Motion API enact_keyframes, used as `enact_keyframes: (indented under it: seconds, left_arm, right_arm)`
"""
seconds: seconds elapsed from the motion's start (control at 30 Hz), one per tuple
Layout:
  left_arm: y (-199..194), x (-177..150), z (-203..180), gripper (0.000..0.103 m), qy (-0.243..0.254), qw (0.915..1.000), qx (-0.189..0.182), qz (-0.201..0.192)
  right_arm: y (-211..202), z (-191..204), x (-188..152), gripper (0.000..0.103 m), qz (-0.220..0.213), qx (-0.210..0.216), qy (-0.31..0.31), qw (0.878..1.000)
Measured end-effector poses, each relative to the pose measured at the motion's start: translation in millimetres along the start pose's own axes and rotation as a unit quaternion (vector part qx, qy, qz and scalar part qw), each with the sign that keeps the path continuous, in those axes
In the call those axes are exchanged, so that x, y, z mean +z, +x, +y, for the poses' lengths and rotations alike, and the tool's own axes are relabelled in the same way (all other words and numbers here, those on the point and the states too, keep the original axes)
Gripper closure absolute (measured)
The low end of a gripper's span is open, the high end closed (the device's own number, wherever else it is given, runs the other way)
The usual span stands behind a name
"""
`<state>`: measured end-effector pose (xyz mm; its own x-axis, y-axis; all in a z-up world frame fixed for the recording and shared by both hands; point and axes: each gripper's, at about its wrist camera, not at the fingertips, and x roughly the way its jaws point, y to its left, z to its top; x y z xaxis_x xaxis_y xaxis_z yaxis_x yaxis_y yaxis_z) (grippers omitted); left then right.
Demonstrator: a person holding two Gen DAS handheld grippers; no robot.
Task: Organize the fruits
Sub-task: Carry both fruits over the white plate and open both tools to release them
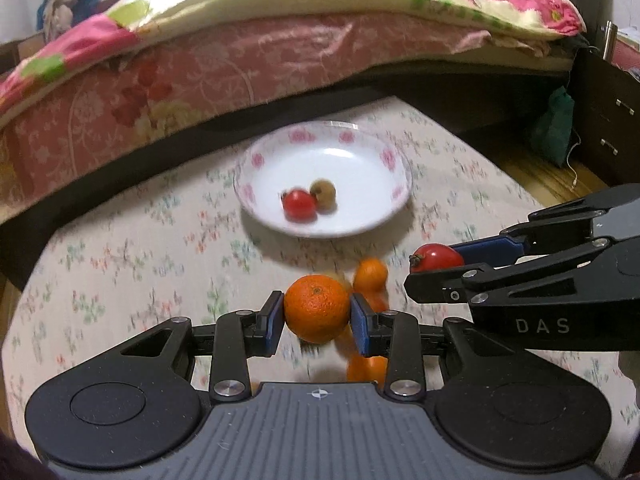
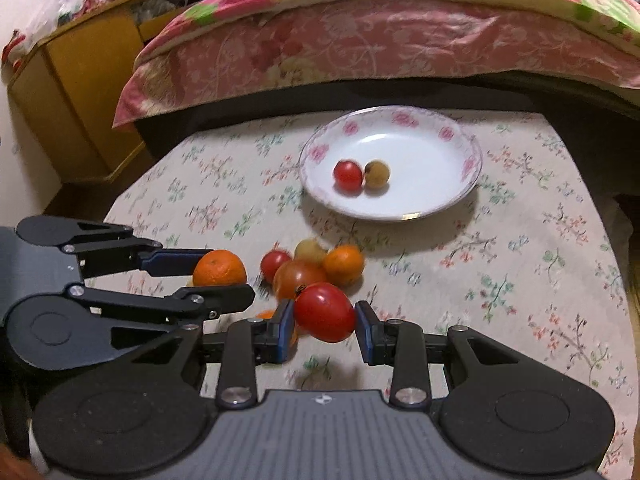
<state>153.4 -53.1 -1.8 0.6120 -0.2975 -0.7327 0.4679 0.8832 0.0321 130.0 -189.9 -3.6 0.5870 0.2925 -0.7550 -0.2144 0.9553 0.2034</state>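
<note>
Fruits are held in both tools: the left tool [image 1: 317, 316] is clenched on a mandarin [image 1: 317, 308], its blue pads pressing the fruit from either side, and the right tool [image 2: 325, 322] is clenched the same way on a red tomato [image 2: 325, 312]. Both fruits appear lifted off the table [image 2: 520, 280], which is covered in a pale flowered cloth. The two tools sit close together, the left one just to the left of the right one, its mandarin level with the loose pile.

Just beyond the tools, that pile lies on the cloth: a small red tomato [image 2: 274, 263], a larger orange-red tomato [image 2: 298, 277], a second mandarin [image 2: 344, 265] and a pale yellowish fruit [image 2: 310, 251], all touching or nearly so. Blur hides their finer detail.

Farther back stands a white plate [image 2: 432, 196] with pink flowers around its rim. In it lie a cherry tomato [image 2: 348, 175] and a tan round fruit [image 2: 376, 174], side by side and touching.

Behind the table runs a bed [image 2: 360, 52] with a pink patterned cover
</note>
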Motion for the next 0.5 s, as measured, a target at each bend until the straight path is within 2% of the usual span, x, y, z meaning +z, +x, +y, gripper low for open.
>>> enact_keyframes:
  seconds: [0.27,0.5]
  left_arm:
    - [23.7,29.1,3.9,0.061,0.007,0.9997,0.007,-0.022]
    - [51.5,43.3,10.0,0.062,0.004,0.9998,0.011,-0.018]
  right_arm:
    - [4.7,-16.6,32.0,0.07,-0.031,-0.019,0.012,0.999]
    - [25.2,-33.0,57.5,0.07,-0.043,-0.032,0.012,0.998]
